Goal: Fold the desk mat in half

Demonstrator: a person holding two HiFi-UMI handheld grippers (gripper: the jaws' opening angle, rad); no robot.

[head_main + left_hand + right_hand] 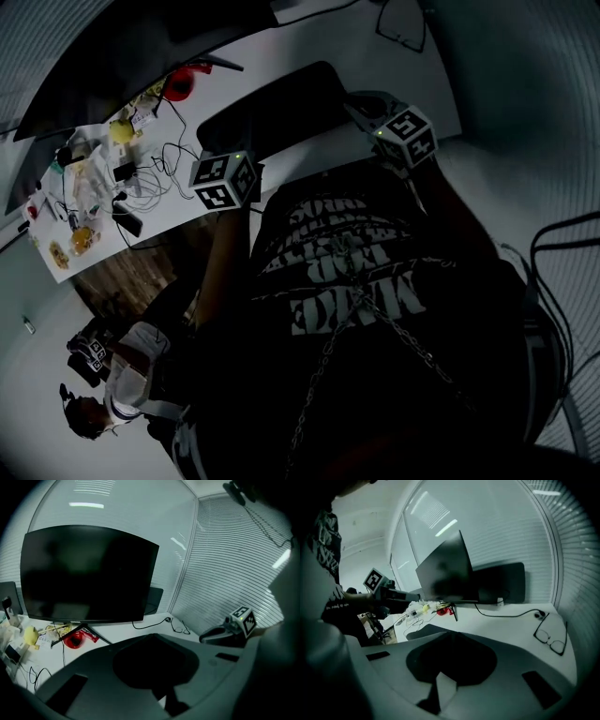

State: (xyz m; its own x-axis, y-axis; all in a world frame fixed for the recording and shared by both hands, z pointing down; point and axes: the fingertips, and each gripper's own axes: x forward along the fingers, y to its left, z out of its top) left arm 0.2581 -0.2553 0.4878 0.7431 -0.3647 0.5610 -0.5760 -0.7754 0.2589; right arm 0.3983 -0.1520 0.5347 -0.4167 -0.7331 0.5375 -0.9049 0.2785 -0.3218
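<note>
1 desk mat point(272, 112) lies between left hand-held gripper point(414, 595) and right hand-held gripper point(205, 638).

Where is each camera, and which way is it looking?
Head view: on the person's head, looking steeply down at their printed shirt, left gripper, right gripper and desk mat.
Left gripper view: on the left gripper, facing the monitor; own shut jaws below, right gripper at right.
Right gripper view: on the right gripper, facing along the desk; shut jaws below, left gripper at left.
Shared: both gripper views show the monitor and glasses.
</note>
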